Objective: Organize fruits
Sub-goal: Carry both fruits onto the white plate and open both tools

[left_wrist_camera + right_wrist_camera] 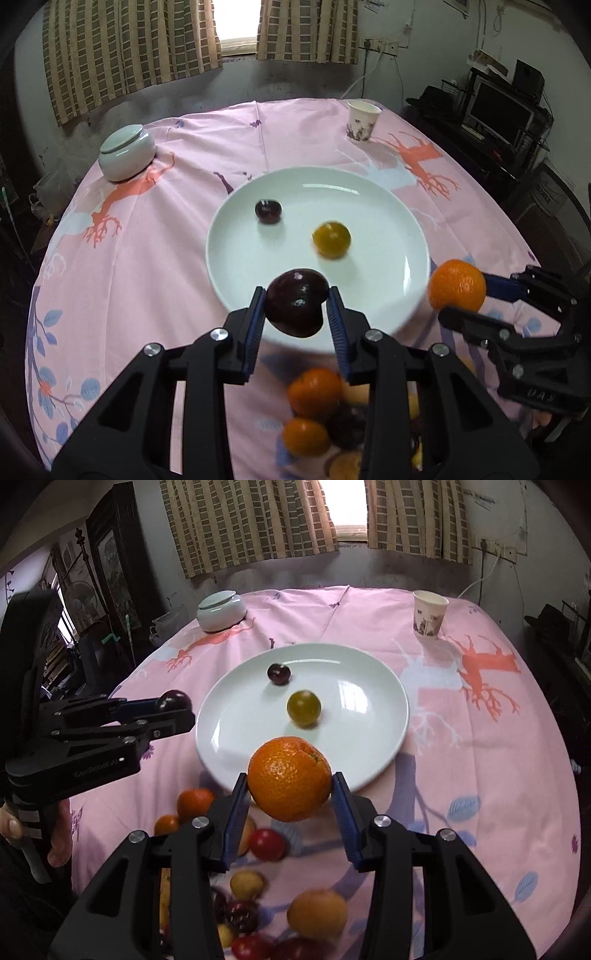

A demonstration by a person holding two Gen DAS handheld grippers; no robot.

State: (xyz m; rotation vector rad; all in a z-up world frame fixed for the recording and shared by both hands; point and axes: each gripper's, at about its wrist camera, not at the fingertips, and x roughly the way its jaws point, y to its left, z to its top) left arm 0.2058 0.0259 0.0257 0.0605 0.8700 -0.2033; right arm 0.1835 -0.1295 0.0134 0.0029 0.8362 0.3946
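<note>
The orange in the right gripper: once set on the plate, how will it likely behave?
The orange looks round, so it may roll on the smooth white plate. Its pebbled peel probably grips the right gripper well. It seems firm, undented.

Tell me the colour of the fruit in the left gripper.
Dark purple plum, clearest in the left wrist view.

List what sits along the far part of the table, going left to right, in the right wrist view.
White lidded jar → dark plum on the plate → patterned paper cup.
</note>
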